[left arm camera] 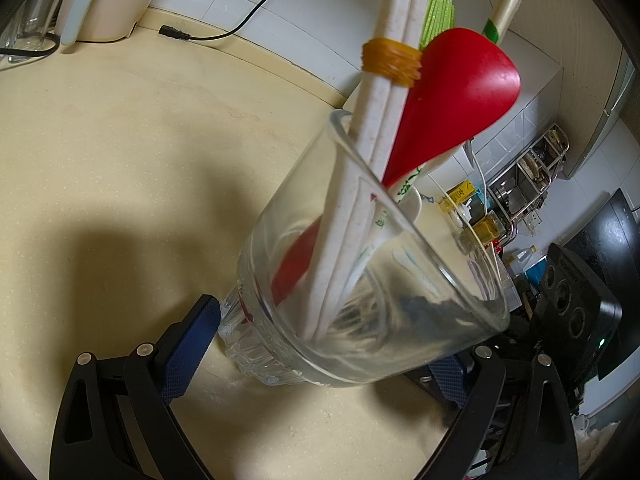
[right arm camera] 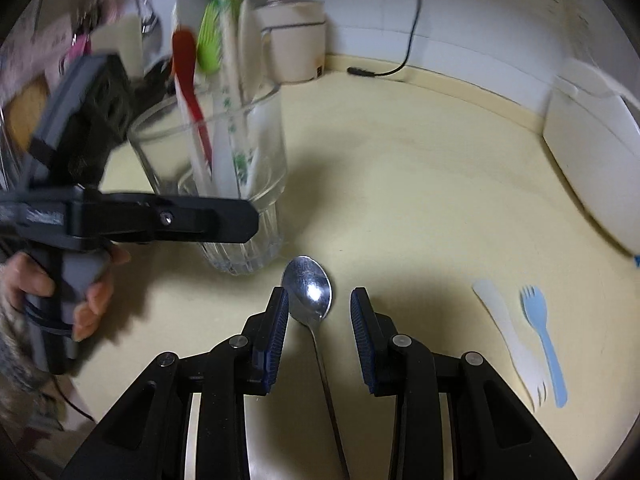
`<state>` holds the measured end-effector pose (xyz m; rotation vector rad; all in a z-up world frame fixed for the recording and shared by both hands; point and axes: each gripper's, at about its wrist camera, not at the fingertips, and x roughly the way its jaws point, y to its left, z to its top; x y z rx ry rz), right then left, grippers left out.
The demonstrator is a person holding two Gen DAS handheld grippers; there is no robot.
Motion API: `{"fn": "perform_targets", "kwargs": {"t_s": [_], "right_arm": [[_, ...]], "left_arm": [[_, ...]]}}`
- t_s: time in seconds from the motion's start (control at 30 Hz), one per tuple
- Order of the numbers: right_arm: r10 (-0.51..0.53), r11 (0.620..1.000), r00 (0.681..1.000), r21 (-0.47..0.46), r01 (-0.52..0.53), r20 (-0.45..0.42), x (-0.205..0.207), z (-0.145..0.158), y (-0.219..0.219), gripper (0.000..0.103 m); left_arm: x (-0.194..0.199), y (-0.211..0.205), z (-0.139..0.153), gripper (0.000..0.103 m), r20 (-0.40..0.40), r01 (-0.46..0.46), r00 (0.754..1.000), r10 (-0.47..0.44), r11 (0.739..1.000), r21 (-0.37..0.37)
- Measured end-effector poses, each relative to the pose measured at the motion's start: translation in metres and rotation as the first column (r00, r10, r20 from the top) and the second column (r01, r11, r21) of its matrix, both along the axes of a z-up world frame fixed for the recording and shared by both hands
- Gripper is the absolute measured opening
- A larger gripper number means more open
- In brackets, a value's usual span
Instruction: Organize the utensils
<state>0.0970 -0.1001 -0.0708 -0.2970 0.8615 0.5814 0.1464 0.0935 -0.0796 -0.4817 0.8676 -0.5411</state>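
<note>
Metal spoon [right arm camera: 310,292]: lies on the cream countertop [right arm camera: 420,184], lower centre of the right wrist view. Bowl up-frame, handle running down-frame and out of sight under my right claw [right arm camera: 319,312]. Long axis roughly in line with my fingers.

Right claw: jaws about half open, one pad either side of the spoon's neck, nothing pinched. The left pad looks just beside the bowl's edge; I cannot tell whether it touches.

Glass tumbler [right arm camera: 224,168]: upper left of the same view, up-frame and left of the spoon's bowl, near it. Already holds a red spoon [left arm camera: 452,108], a banded pair of white chopsticks [left arm camera: 384,92] and a patterned ceramic spoon [right arm camera: 230,112].

Left claw [left arm camera: 320,344]: pads astride the tumbler's base, seemingly closed on it to steady it.

White plastic fork [right arm camera: 508,336], blue plastic fork [right arm camera: 542,332]: side by side, lower right, well apart from both claws.

Judgement: the right claw is nearer the spoon; the coming move turns on closing across the neck, then carrying up-left to the tumbler.
</note>
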Motion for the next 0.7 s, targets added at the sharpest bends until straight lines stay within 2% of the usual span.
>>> {"fn": "perform_targets", "kwargs": {"t_s": [0.3, 0.53, 0.7], "right_arm": [[0.037, 0.997, 0.999, -0.073, -0.037, -0.004, 0.005, -0.013, 0.014, 0.033], [0.026, 0.998, 1.000, -0.053, -0.026, 0.005, 0.015, -0.016, 0.017, 0.033], [0.001, 1.000, 1.000, -0.021, -0.001, -0.024, 0.028, -0.015, 0.013, 0.033]], "left_arm": [[0.000, 0.000, 0.000, 0.097, 0.000, 0.000, 1.000, 0.000, 1.000, 0.000], [0.000, 0.000, 0.000, 0.097, 0.000, 0.000, 1.000, 0.000, 1.000, 0.000], [0.000, 0.000, 0.000, 0.097, 0.000, 0.000, 1.000, 0.000, 1.000, 0.000]]}}
